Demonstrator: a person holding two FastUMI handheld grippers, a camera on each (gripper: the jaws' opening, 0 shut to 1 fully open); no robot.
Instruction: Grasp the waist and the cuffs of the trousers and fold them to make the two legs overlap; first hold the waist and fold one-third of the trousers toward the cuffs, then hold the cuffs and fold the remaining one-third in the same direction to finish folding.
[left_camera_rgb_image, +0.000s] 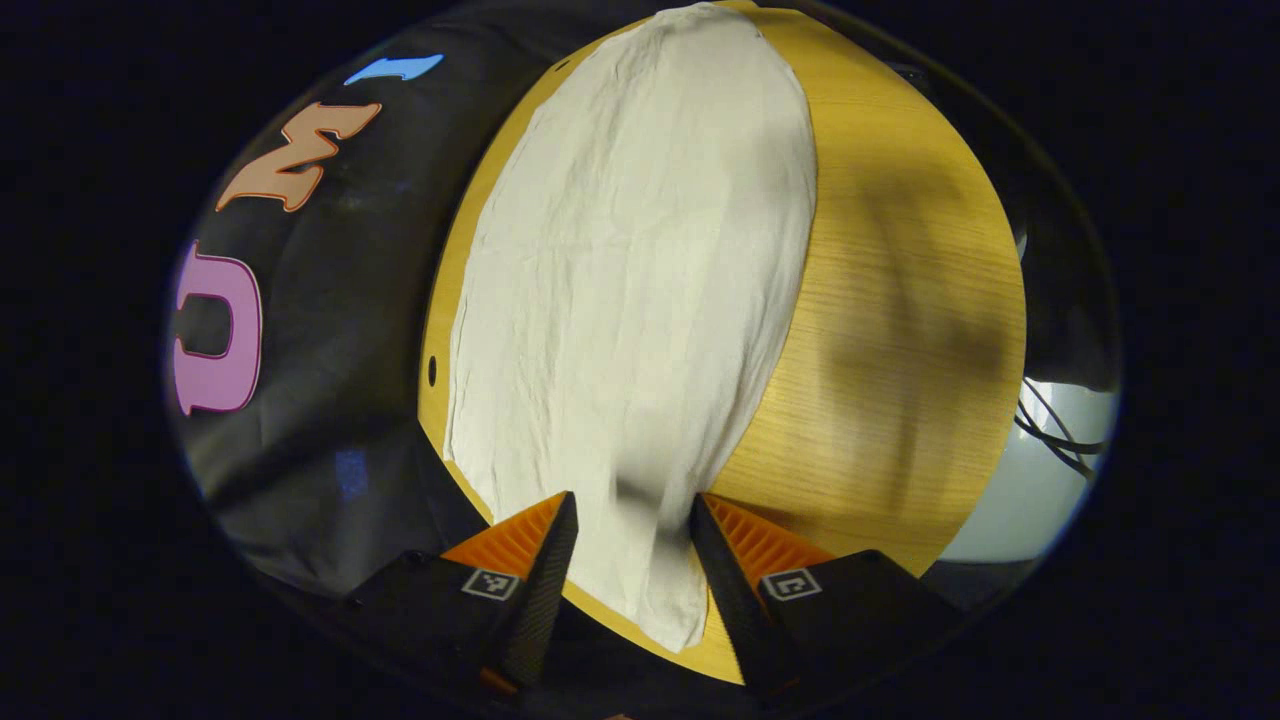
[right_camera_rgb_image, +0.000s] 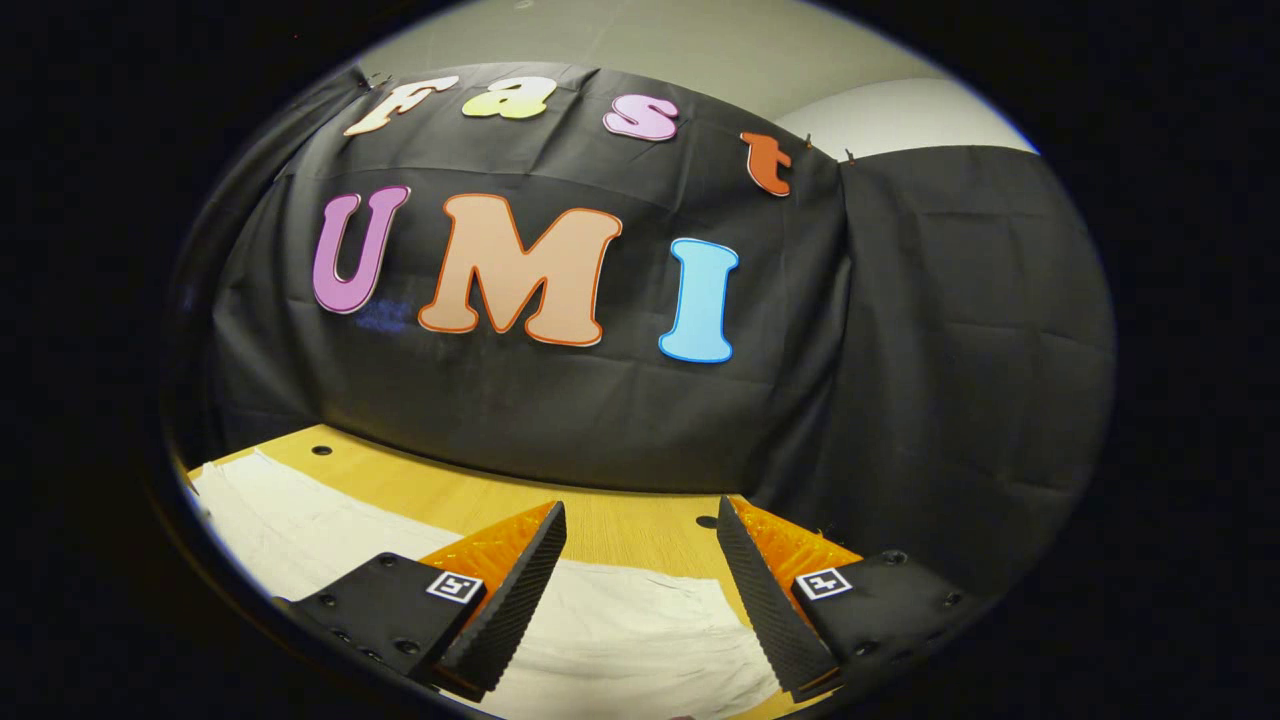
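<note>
A: Where were the trousers?

B: Flat on the wooden tabletop, cream cloth, creased lengthwise. In the left gripper view they ran as one long strip from the near edge away to the far end, lying toward the side of the tabletop next to the black wall cloth. Bare wood beside them on the other side, with a broad shadow across it.

A: Left hand-held gripper?

B: Fingers spread wide, one on each side of the near end of the trousers. The cloth passed through the gap, narrowing to a point at the tabletop edge. Neither finger pressed on it as far as I could see. Couldn't tell if that end was waist or cuffs.

A: Right hand-held gripper?

B: Also wide apart, nothing between the fingers. In the right gripper view it pointed at the wall cloth, low over the tabletop, with trouser fabric below and between the fingers. Couldn't tell if the tips touched the fabric.

A: Anything else?

B: Small dark holes in the tabletop near the wall edge. Some black cables off the far side in the left gripper view.
</note>
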